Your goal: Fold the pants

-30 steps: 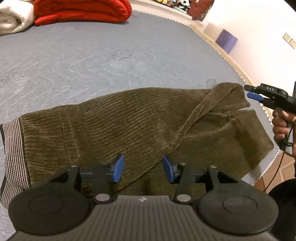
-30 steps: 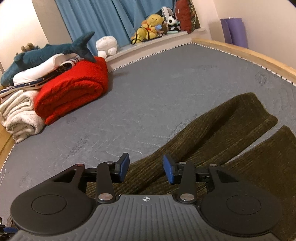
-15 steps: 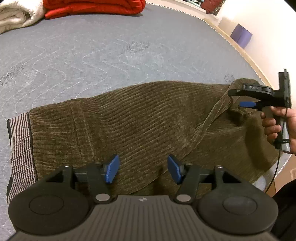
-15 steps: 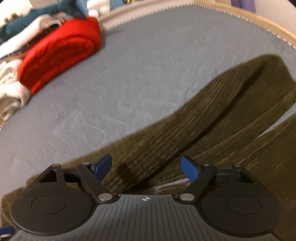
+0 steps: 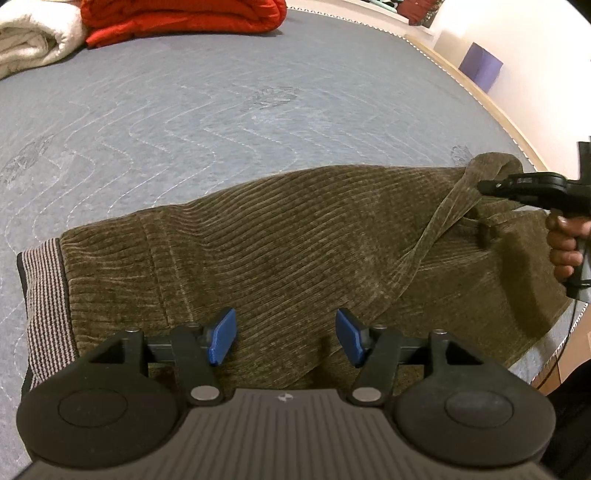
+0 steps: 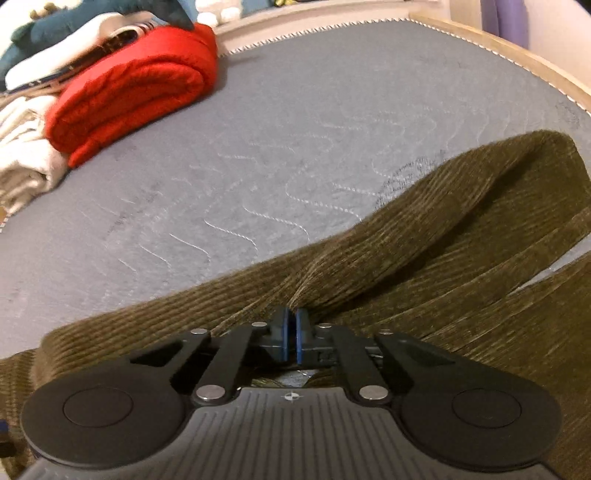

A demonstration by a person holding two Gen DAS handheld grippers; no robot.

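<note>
The pants point(image 5: 295, 251), brown corduroy with a striped grey waistband point(image 5: 44, 295), lie spread across the near side of a bed with a grey quilted cover point(image 5: 221, 110). The waistband sits at the left end in the left wrist view, and the legs run off to the right, reaching the mattress edge.

The left gripper point(image 5: 282, 341) hovers low over the middle of the pants, its blue-padded jaws spread wide with nothing between them. Whether the pads touch the cloth, I cannot tell.

The right gripper point(image 6: 291, 334) has its jaws closed together on a pinch of the corduroy; in its own view the fabric gathers into a ridge that runs away from the pads toward the upper right. In the left wrist view the same right gripper point(image 5: 484, 188) shows at the far right, held by a hand point(image 5: 565, 247), its tip at the leg end, where a narrow fold of cloth rises off the rest of the pants toward it.

At the far side of the bed lie a folded red blanket point(image 6: 136, 92) and, just beside it, a rolled cream blanket point(image 5: 33, 37). A dark teal plush toy point(image 6: 92, 14) rests on top of that pile. A purple box point(image 5: 480, 66) stands against the wall beyond the bed.
</note>
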